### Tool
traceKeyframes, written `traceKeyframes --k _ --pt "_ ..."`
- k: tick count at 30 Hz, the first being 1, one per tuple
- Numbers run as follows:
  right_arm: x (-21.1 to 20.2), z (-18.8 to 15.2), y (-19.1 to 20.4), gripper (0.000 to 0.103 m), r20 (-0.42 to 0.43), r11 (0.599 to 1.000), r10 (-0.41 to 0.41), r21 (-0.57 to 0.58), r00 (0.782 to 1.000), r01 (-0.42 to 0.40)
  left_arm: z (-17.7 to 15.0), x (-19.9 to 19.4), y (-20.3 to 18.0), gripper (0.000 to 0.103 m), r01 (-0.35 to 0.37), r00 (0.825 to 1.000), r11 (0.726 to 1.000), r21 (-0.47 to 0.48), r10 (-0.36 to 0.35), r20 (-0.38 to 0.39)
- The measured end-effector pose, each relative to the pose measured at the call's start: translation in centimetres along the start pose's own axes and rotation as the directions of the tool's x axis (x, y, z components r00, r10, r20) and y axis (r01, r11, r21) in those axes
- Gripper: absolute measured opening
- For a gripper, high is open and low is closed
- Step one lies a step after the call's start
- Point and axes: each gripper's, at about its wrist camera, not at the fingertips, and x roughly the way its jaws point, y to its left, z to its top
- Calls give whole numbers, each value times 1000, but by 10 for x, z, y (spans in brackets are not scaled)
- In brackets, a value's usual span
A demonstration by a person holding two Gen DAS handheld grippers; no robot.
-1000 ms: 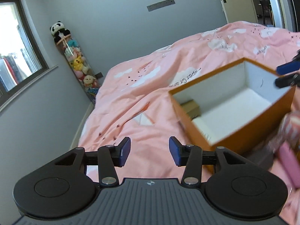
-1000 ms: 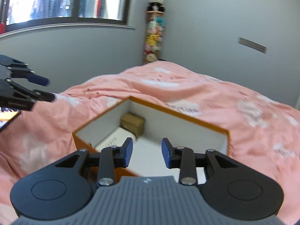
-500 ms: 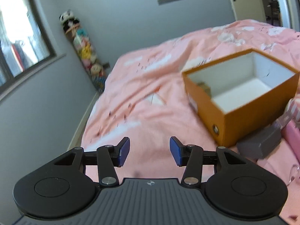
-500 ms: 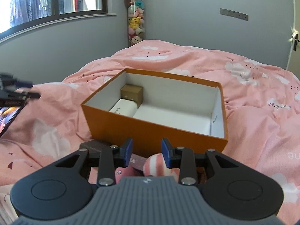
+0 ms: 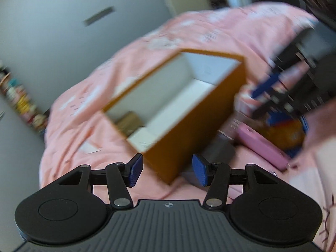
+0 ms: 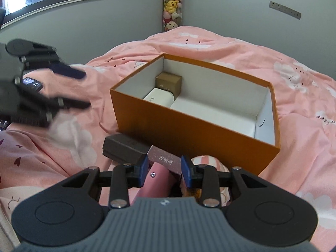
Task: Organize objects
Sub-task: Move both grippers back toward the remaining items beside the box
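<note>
Left gripper hangs spread and empty at seven o'clock of the orange box, presumably waiting; at the box's six o'clock the right gripper, spread, straddles a pink case, likely next to go in.

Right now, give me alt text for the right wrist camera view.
The open right gripper hovers over a pink case and a dark grey box lying on a pink duvet beside an open orange box. The left gripper, blurred, enters from the left.
</note>
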Motion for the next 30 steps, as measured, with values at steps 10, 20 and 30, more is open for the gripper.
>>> traceKeyframes --k 10,20,30 --pt "7 -3 0 36 -32 1000 11 7 999 -11 -10 49 -57 62 59 996 953 299 -36 -85" --pt "12 -3 -1 36 -49 1000 28 11 998 -27 -13 78 -79 61 65 992 918 392 -18 -123" --pt "14 -2 -2 36 -59 1000 28 -6 998 -29 -15 79 -70 49 77 987 959 272 -34 -159"
